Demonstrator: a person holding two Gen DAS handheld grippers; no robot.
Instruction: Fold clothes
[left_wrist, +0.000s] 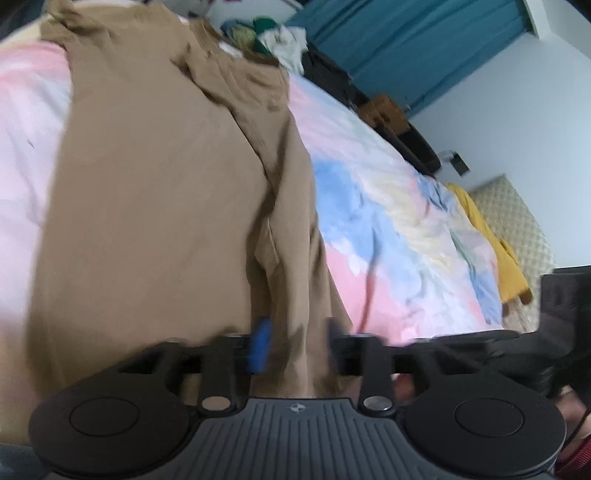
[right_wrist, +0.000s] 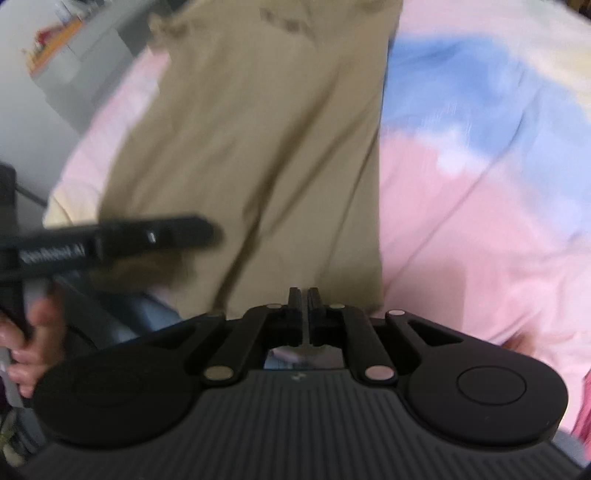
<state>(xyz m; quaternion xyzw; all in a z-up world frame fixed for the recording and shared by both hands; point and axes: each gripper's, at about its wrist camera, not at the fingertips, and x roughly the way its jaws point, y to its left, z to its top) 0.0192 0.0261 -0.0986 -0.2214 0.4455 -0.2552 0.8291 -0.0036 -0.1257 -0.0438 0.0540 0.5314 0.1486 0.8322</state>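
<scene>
Two tools: left tool (left_wrist: 297, 345) spread astride tan garment's (left_wrist: 166, 206) near edge; right tool (right_wrist: 305, 301) pressed together, empty; bare bed (left_wrist: 399, 229) right.

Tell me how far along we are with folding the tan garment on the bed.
Done: the tan garment lies lengthwise on the pastel bedspread, one side already turned over along its length. In hand: the left claw stands open astride the near hem fold; the right claw is shut at the hem, and the blur hides whether it pinches cloth. Left: the crosswise folds; the garment is still long.
</scene>
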